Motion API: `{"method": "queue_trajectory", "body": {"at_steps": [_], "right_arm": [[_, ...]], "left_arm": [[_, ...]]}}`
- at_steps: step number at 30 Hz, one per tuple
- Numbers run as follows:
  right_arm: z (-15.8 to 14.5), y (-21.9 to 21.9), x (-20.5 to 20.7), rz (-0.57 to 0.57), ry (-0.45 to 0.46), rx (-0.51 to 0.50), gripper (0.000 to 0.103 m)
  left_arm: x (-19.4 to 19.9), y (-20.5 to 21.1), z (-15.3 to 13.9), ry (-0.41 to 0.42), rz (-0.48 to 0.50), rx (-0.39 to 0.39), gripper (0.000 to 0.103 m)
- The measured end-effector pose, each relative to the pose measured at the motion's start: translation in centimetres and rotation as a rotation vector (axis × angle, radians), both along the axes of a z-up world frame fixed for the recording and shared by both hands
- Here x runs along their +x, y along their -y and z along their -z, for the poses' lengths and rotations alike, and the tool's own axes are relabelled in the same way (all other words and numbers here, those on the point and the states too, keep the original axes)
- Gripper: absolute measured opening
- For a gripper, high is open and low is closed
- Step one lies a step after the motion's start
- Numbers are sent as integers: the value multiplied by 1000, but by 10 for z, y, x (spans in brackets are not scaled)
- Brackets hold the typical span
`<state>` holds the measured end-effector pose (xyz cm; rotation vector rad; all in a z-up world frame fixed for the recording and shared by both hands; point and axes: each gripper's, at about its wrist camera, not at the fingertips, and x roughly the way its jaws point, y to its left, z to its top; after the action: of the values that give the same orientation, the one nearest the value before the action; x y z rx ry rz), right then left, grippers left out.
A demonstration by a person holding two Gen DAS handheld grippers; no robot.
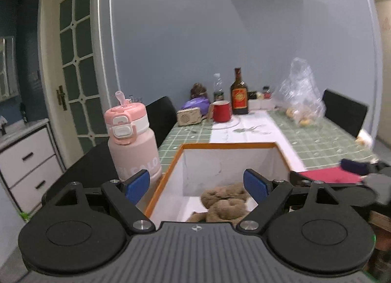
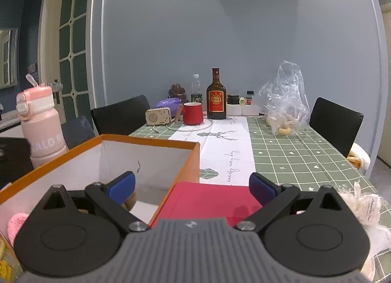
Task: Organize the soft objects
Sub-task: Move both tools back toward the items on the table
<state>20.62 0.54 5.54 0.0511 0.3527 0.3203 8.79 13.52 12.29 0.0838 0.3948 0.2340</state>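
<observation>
Left gripper (image 1: 196,185) is held above the orange-rimmed box (image 1: 227,146), jaws spread wide, nothing between them. A brown plush toy (image 1: 226,203) is seen lying inside the box. Right gripper (image 2: 193,189) is likewise spread, empty, over a red cloth (image 2: 207,200) beside the box.

Two matching handheld grippers, seen from their own cameras. The left gripper (image 1: 196,183) carries a grey ribbed housing stamped with a small round emblem, flanked by two black teardrop-shaped plates, each embossed with a shallow disc and cut with a triangular window. Black link bars, pinned by silver round-headed screws, run forward to fingers (image 1: 137,183) faced with blue pads. The right gripper (image 2: 191,185) shares the same build: grey ribbed body, black side plates, silver pivot screws and blue-padded fingers (image 2: 122,185) on black arms.
</observation>
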Motion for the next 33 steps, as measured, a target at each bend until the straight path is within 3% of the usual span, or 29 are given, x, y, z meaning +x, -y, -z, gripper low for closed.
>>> {"method": "queue_trajectory", "body": {"at_steps": [6,10,13,16,18,22,27,29,31,33], "right_arm": [[-9,2,-8,-20,25,9,98],[-24,8,-18,-54,55,-11,98],[-38,22,-31,-58,103,16,98],[-50,41,-37,-47,94,56,98],[-55,57,-41,-32,91,71,98],[-55,91,-42,27,74,61,98],[-39,142,-36,111,28,50,99],[-29,163,-26,181,-24,36,100],[-16,183,-11,277,-134,23,100],[0,202,1,348,-197,40,100]], "left_arm": [[-28,15,-9,34,43,26,101],[-41,34,-21,57,47,82,101],[-50,53,-34,80,50,137,101],[-60,74,-44,105,68,163,101],[-66,85,-53,120,99,139,101],[-75,95,-70,133,146,-21,101],[-88,119,-75,175,252,-111,101],[-85,131,-69,178,302,-155,101],[-78,142,-59,156,360,-211,101],[-72,154,-45,137,444,-221,101]]}}
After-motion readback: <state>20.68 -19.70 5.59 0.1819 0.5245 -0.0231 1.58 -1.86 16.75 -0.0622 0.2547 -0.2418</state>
